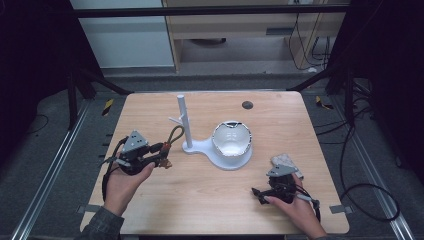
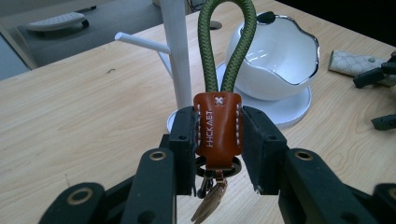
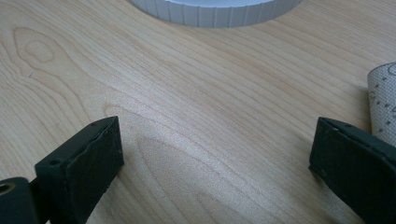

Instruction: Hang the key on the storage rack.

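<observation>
We see the left hand-held gripper [image 2: 218, 135] clamped on the keychain [image 2: 218, 123] by its brown leather tab, held just above the table [image 1: 210, 200] left of the white stand [image 1: 183, 120]. We judge the keychain light. The green cord loop [image 2: 227, 42] stands up by itself, so it is fairly stiff yet bendable, and the leather tab is flat and grippy, the best place to hold. The metal ring and small tag below would dangle and swing.

The right hand-held gripper [image 3: 215, 154] rests low over the table with jaws wide apart, nothing between them. A patterned pouch [image 1: 284, 161] lies just beside it, cut off at the edge of the right gripper view.

The bowl [image 1: 231, 139] sits on the stand's base. We cannot tell how the ring and tag are joined; the jaws cover that.
</observation>
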`<move>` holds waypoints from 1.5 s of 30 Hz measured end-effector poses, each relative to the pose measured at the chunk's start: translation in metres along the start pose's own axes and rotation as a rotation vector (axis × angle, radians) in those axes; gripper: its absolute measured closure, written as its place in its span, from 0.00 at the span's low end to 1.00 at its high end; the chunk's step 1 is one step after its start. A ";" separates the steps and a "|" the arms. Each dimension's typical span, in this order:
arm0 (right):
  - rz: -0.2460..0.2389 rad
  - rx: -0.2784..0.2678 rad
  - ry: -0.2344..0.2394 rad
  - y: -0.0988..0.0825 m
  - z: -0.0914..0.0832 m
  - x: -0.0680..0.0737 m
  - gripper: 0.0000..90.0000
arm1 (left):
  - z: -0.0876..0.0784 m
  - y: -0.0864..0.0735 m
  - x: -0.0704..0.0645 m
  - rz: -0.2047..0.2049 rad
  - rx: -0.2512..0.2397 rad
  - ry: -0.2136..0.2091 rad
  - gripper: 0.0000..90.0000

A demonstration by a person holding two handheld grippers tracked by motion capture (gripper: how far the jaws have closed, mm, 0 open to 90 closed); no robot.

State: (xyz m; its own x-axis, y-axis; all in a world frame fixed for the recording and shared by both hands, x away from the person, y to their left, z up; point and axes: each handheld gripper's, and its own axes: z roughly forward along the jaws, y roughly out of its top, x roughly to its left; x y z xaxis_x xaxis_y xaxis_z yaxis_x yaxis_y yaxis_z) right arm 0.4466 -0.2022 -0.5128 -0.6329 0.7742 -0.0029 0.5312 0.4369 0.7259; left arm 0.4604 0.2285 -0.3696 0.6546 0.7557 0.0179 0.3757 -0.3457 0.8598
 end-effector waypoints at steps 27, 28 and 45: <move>-0.002 0.000 -0.002 0.000 0.000 0.000 0.03 | 0.003 0.020 0.003 -0.004 -0.054 0.027 0.73; -0.001 0.000 -0.001 0.000 0.000 0.000 0.03 | 0.004 0.020 0.003 -0.004 -0.054 0.031 0.73; -0.002 0.000 -0.001 0.000 0.000 0.000 0.03 | 0.010 0.020 0.002 -0.016 -0.079 0.055 0.73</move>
State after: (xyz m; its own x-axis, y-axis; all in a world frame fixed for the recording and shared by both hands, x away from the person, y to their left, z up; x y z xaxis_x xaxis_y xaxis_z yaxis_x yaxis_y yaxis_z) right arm 0.4463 -0.2023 -0.5128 -0.6334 0.7738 -0.0048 0.5301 0.4384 0.7259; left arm 0.4756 0.2178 -0.3575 0.6114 0.7907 0.0302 0.3310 -0.2902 0.8979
